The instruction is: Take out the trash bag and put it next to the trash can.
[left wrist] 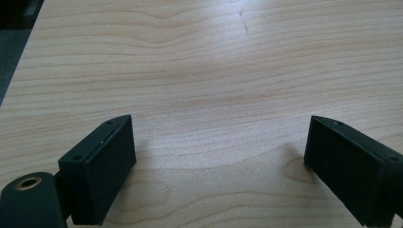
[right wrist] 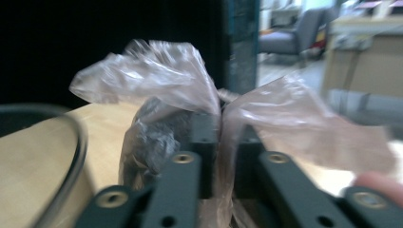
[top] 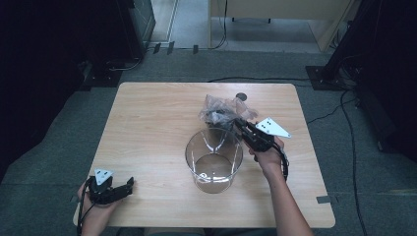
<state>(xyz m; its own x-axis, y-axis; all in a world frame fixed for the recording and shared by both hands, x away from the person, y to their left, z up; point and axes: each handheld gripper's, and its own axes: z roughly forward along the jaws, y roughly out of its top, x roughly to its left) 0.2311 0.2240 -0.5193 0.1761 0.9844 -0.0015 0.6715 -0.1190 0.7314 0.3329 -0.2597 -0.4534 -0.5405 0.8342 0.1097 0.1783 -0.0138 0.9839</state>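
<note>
Meanwhile right gripper (top: 235,123) pinches one plastic bag (top: 223,109) beside one clear bin (top: 213,160); left gripper (top: 129,185) gapes wide

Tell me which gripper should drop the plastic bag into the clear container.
Right. The right gripper is already shut on the plastic bag just beyond the clear container. The left gripper rests open at the table's near-left edge, away from both.

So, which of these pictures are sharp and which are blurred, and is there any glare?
High view: evenly lit and fairly sharp, dark at both sides; the clear container shows pale reflections. Left gripper view: sharp, with a soft glare band across the table and shadows beside the left gripper. Right gripper view: blurred, the plastic bag smeared and shiny, the background bright at right and black at left.
</note>
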